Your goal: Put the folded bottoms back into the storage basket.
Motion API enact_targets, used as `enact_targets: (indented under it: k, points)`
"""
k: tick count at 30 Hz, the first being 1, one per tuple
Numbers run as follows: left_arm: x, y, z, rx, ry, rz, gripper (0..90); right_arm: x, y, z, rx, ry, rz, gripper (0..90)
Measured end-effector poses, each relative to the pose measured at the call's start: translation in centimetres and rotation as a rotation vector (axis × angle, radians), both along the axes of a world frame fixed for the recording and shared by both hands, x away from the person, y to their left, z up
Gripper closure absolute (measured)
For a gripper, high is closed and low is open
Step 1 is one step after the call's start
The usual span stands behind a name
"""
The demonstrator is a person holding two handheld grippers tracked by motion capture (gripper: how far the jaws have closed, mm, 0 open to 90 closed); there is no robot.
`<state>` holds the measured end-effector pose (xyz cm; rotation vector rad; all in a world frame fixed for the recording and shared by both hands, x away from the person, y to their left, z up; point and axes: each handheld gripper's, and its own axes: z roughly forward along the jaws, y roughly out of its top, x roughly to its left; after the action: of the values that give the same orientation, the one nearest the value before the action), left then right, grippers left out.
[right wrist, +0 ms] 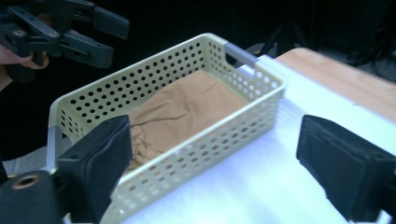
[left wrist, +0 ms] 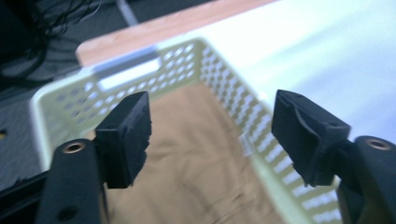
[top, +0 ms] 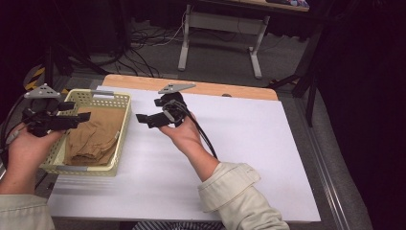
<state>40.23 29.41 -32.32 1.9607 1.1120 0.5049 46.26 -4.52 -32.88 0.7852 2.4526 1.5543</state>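
Hovering at the basket's (top: 108,99) near-left corner, left gripper (top: 76,118) pointing across the rim, jaws spread and gripping nothing. Looking along those jaws in the left gripper view: tan cloth (left wrist: 196,154) lying crumpled on the basket floor between and below the two black pads (left wrist: 128,135), neither pad touching it. Sitting entirely inside the cream perforated basket, that cloth (top: 93,135), bunched toward the near end and filling most of the bottom. Resting on the left part of the white table (top: 249,143), the basket, its far end close to the bare wooden strip (top: 215,88) at the back. Hanging over the white surface just right of the basket, right gripper (top: 143,118), aimed leftward at the basket's side wall, claw released and empty, pads wide apart. Showing up in the right gripper view: the basket wall (right wrist: 187,154) between the two pads, cloth (right wrist: 182,109) beyond it, left gripper (right wrist: 100,39) held above the far rim.
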Motion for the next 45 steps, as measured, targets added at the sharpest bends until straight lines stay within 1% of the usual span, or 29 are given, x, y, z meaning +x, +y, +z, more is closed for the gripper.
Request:
enact_targets:
  k: [1,3,4,5,6,7,8,10,11,13,14,15,16,20,22,23,26,27,30,31,33,35,40,42,44,45]
  points:
    - [-0.2,-0.7,0.3,-0.005,-0.010,-0.011,27.9,0.0,0.0,0.0,0.000,0.000,0.000,8.7]
    - [-0.4,-1.7,0.7,-0.009,-0.024,-0.029,24.1,-0.4,-1.2,0.7,-0.005,-0.031,0.003,6.2]
    - [-0.5,-2.2,0.8,-0.011,-0.032,-0.035,21.6,-0.8,-2.2,1.1,-0.018,-0.056,0.001,5.2]
    - [-0.7,-2.9,1.1,-0.018,-0.037,-0.050,20.6,-1.0,-2.6,1.3,-0.018,-0.060,-0.002,5.1]
    - [-0.7,-3.2,1.2,-0.015,-0.045,-0.055,20.0,-1.1,-3.0,1.4,-0.018,-0.066,-0.002,5.0]
    - [-0.8,-3.9,1.4,-0.018,-0.048,-0.067,19.3,-1.2,-3.4,1.5,-0.016,-0.070,-0.005,5.1]
    - [-0.8,-3.9,1.4,-0.018,-0.048,-0.067,18.4,-1.4,-4.2,1.6,-0.010,-0.074,-0.010,5.0]
    - [-1.0,-4.9,1.6,-0.008,-0.065,-0.090,17.1,-1.6,-5.2,1.9,-0.004,-0.086,-0.013,4.6]
    - [-1.0,-5.2,1.7,-0.014,-0.060,-0.099,16.8,-1.7,-5.6,1.9,-0.003,-0.088,-0.016,4.3]
    - [-1.1,-5.9,1.8,-0.015,-0.068,-0.113,15.5,-1.9,-6.6,2.2,-0.009,-0.099,-0.021,3.7]
    - [-1.1,-5.9,1.8,-0.015,-0.068,-0.113,15.1,-1.9,-6.6,2.2,-0.009,-0.099,-0.021,3.7]
    - [-1.2,-6.4,1.9,-0.019,-0.069,-0.128,15.1,-2.0,-7.0,2.2,-0.010,-0.102,-0.024,3.5]
    - [-1.3,-6.9,1.9,-0.027,-0.069,-0.139,12.5,-2.3,-8.3,2.4,-0.008,-0.111,-0.026,2.5]
    - [-1.6,-8.1,2.0,-0.042,-0.079,-0.168,9.6,-3.1,-10.1,2.7,-0.010,-0.143,-0.025,1.6]
    - [-1.8,-8.8,1.8,-0.054,-0.082,-0.189,8.6,-3.5,-11.1,2.7,-0.038,-0.164,-0.027,1.6]
    - [-1.9,-9.0,1.7,-0.058,-0.082,-0.198,8.3,-3.7,-11.6,2.7,-0.044,-0.166,-0.022,1.6]
    - [-2.2,-10.2,1.4,-0.077,-0.089,-0.228,7.9,-4.3,-13.3,2.4,-0.051,-0.154,-0.020,1.2]
    - [-2.3,-10.5,1.3,-0.077,-0.088,-0.237,7.5,-4.6,-14.0,2.3,-0.053,-0.149,-0.023,1.0]
    - [-2.4,-11.5,0.9,-0.097,-0.089,-0.256,7.4,-5.1,-15.4,2.1,-0.052,-0.149,-0.037,1.0]
    - [-2.5,-12.0,0.8,-0.108,-0.089,-0.263,7.4,-5.3,-16.0,2.0,-0.048,-0.147,-0.042,1.0]
    - [-2.7,-12.8,0.5,-0.114,-0.096,-0.278,7.4,-5.8,-17.3,1.8,-0.027,-0.161,-0.053,1.0]
    - [-2.9,-13.4,0.4,-0.123,-0.105,-0.287,7.4,-6.3,-18.4,1.7,-0.032,-0.162,-0.059,1.0]
    - [-3.7,-15.1,-0.2,-0.152,-0.158,-0.299,6.9,-7.7,-21.3,1.1,-0.005,-0.185,-0.088,1.0]
    - [-4.1,-15.9,-0.7,-0.166,-0.180,-0.312,6.9,-8.3,-22.5,0.8,0.015,-0.188,-0.096,1.1]
    - [-4.3,-16.5,-1.3,-0.179,-0.189,-0.322,6.8,-9.0,-23.6,0.5,0.020,-0.212,-0.110,1.4]
    - [-4.4,-16.9,-1.7,-0.188,-0.187,-0.327,6.6,-9.3,-24.1,0.3,0.026,-0.216,-0.113,1.4]
